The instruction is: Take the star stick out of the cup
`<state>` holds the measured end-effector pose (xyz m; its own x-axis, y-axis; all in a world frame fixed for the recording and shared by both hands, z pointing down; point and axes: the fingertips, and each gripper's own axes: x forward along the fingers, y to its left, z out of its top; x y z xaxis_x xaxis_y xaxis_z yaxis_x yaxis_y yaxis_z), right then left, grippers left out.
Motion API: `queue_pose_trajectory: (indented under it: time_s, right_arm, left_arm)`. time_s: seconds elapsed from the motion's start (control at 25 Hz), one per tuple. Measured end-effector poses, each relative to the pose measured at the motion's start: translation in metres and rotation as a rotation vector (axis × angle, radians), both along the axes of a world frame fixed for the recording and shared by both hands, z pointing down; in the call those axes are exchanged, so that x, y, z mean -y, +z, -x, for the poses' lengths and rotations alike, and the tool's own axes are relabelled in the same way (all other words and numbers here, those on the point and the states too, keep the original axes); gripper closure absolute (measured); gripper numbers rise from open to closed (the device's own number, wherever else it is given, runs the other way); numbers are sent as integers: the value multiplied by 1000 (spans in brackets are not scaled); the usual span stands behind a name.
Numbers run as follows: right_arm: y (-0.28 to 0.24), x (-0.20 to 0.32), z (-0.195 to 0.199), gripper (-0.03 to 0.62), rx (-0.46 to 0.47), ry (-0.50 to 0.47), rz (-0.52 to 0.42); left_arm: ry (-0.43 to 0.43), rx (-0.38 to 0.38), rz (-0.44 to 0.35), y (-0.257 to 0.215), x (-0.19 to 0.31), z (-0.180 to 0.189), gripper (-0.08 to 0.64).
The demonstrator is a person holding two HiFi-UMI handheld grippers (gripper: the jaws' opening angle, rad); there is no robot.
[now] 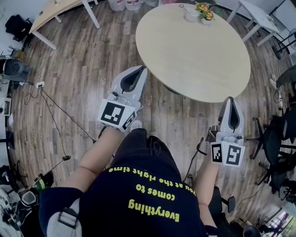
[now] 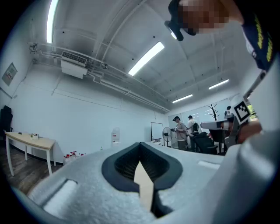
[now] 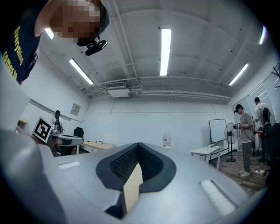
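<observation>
At the far edge of the round beige table (image 1: 194,55) stands a small white cup (image 1: 191,15). A thin star stick (image 1: 182,7) pokes out of it toward the left. Beside the cup is a little pot of yellow flowers (image 1: 204,12). Both grippers are held low over the wooden floor, well short of the cup. My left gripper (image 1: 138,70) is shut and empty near the table's left edge. My right gripper (image 1: 230,100) is shut and empty just off the table's near right edge. Both gripper views look out into the room, past shut jaws, and show no cup.
A long table (image 1: 55,14) stands at the back left and a white one (image 1: 256,16) at the back right. Office chairs (image 1: 277,139) crowd the right side. Cables (image 1: 55,120) trail over the floor at the left. People (image 2: 183,131) stand far off by a whiteboard.
</observation>
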<state>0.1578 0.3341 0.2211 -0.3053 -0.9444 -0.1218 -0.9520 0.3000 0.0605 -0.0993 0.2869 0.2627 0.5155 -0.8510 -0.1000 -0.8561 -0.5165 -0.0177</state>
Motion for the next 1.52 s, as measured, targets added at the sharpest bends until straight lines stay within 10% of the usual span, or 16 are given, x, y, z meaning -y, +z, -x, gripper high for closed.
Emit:
queue_pose_trajectory:
  time_s: [0.88, 1.52]
  right_arm:
    - [3, 20, -8, 510, 86, 37, 15]
    - [-4, 185, 28, 385, 79, 108, 14]
  left_arm:
    - [8, -43, 30, -3, 26, -3, 518]
    - [97, -28, 45, -1, 212, 20, 417]
